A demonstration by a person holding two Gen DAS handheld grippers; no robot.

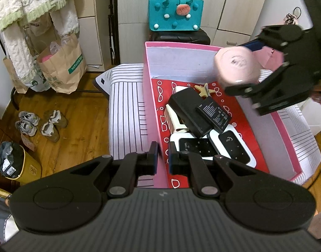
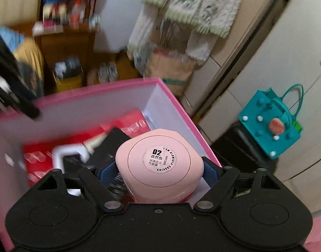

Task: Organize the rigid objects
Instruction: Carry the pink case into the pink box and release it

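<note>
- wooden floor, shoes (image 1: 39,125) and paper bags (image 1: 61,67) off to one side, a teal felt bag (image 1: 174,13) at the back, and front and centre a pink box (image 1: 154,96) sitting on a striped cushion (image 1: 126,113).
- right gripper (image 2: 160,168) comes in over the box with a pink compact (image 2: 159,166) pinched between its blue-padded fingers (image 2: 209,169), label side up; the left wrist view shows that same compact (image 1: 237,65) hanging above the far right part of the box, clear of the contents.
- left gripper (image 1: 163,157) hovers at the near wall of the box, fingers (image 1: 153,157) drawn close with a narrow gap between them, nothing in it.
- in the box so far: two black-and-white wi-fi units (image 1: 204,147) at the near end, a black power pack (image 1: 188,112) lying across a cream item, a black battery (image 1: 214,113) on top, and a small star-shaped clip (image 1: 204,90) further back.
- by my read, the sorting is well along: several pieces are in, the compact is over the box but not yet set down.
- open red lining at the far end looks like the natural landing spot.
- whether more loose items wait outside the box, these views don't show.
</note>
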